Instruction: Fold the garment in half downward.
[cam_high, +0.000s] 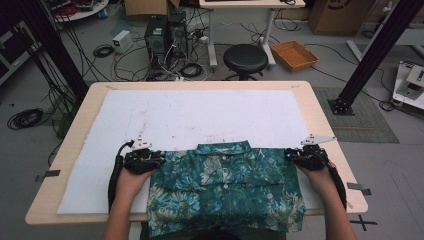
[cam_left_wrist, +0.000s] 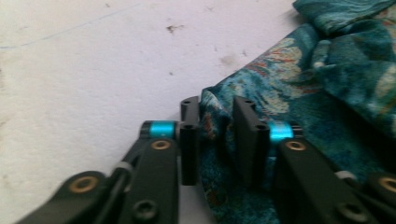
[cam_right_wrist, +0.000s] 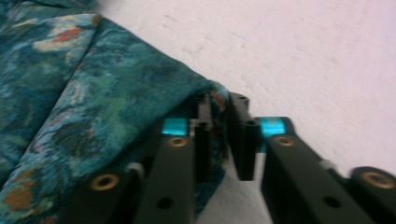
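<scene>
teal floral shirt (cam_high: 225, 187) spread collar-up on the white mat (cam_high: 200, 117) at the near edge of the counter (cam_high: 320, 107), its hem hanging over that edge. left tongs (cam_high: 152, 159) narrowed on a fold of cloth at the shirt's left shoulder, the fabric bunched between the jaws in the left gripper view (cam_left_wrist: 215, 135). right tongs (cam_high: 295, 157) likewise pinching the right shoulder edge, seen close in the right gripper view (cam_right_wrist: 219, 126).

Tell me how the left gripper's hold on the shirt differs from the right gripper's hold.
The left gripper pinches the shirt at its left shoulder corner; the right gripper pinches the right one. The left jaws stand wider, with a thicker bunch of fabric between them; the right jaws sit closer, on a thin fold. Both rest on the white mat.
</scene>
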